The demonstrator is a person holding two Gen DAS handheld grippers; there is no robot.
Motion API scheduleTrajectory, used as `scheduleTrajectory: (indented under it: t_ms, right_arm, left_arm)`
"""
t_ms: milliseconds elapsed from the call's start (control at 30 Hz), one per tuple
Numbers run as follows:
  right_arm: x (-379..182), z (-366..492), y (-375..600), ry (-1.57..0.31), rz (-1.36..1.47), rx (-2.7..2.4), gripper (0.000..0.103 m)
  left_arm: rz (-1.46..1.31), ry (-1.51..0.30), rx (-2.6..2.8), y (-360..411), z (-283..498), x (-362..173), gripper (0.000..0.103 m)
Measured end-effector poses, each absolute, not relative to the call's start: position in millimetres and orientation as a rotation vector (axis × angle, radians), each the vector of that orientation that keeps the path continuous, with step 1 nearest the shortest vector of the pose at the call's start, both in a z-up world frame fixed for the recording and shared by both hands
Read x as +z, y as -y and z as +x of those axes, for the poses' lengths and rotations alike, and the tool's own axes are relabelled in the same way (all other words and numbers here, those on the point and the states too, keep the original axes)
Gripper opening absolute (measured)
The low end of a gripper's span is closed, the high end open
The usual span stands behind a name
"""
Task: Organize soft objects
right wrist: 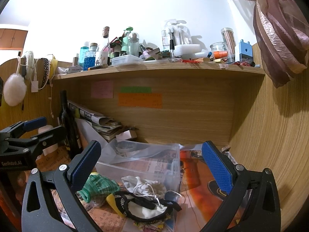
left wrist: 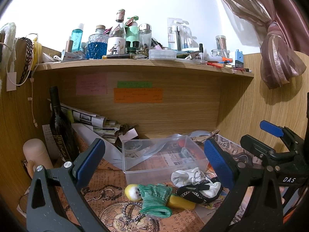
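Observation:
A pile of soft things lies on the newspaper-print desk mat in front of a clear plastic box (left wrist: 164, 154); the box also shows in the right wrist view (right wrist: 143, 166). The pile holds a yellow doll in a green knit dress (left wrist: 154, 195) (right wrist: 98, 187), a black-and-white pouch (left wrist: 200, 190) (right wrist: 148, 206) and a crumpled white cloth with a cord (left wrist: 187, 176) (right wrist: 146, 187). My left gripper (left wrist: 154, 160) is open and empty above the pile. My right gripper (right wrist: 152, 168) is open and empty, just above the cloth and pouch; it also shows in the left wrist view (left wrist: 270, 135).
A dark wine bottle (left wrist: 59, 127) and stacked papers (left wrist: 96, 123) stand at the back left. A cluttered wooden shelf (left wrist: 135, 63) runs overhead. Wooden walls close the left, back and right. A pink cylinder (left wrist: 36, 152) stands left. A tied curtain (left wrist: 278, 54) hangs right.

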State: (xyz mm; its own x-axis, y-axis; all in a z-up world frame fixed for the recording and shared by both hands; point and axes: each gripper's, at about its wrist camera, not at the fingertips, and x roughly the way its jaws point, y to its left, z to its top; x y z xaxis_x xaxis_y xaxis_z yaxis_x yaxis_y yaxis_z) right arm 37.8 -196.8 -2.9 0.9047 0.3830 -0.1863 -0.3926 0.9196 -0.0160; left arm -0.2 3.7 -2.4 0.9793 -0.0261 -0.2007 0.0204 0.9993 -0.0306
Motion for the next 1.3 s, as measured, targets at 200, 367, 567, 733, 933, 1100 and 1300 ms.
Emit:
scheduleTrajectory:
  t_ms: [200,367,567,733,933,1100,1300]
  right_arm:
    - [-3.1,37.2,197.1,-0.179,-0.053,0.398,0.103]
    - [-2.9,37.5,197.5,-0.180,-0.052,0.399,0.103]
    - [-2.7,37.6,197.9,-0.180,-0.052,0.401,0.103]
    - [-3.0,37.6,198.0,-0.180,-0.051,0.400,0.103]
    - [-3.2,37.6,198.1,-0.178,-0.051,0.400,0.103]
    - [-3.4,38.2,197.4,-0.184,-0.051,0.403,0.103]
    - [-5.4,42.6,197.2,-0.201,-0.047,0.408,0.103]
  left_arm:
    - [-0.029,-0.203,-0.026,-3.9,-0.1,-2.7,0.103]
    - [-0.029,-0.204,-0.027,-3.1,0.4,-3.4,0.103]
    - [-0.030,-0.203,-0.029,-1.8,0.6,-3.8,0.103]
    - [-0.029,-0.205,-0.030,-1.6,0.6,-3.9,0.103]
    - [-0.030,-0.206,-0.033,-1.1,0.6,-3.7,0.103]
    - [-0.025,-0.209,-0.031,-0.2,1.2,-4.3,0.103]
    - [-0.033,-0.232,-0.032,-3.3,8.4,-9.5,0.103]
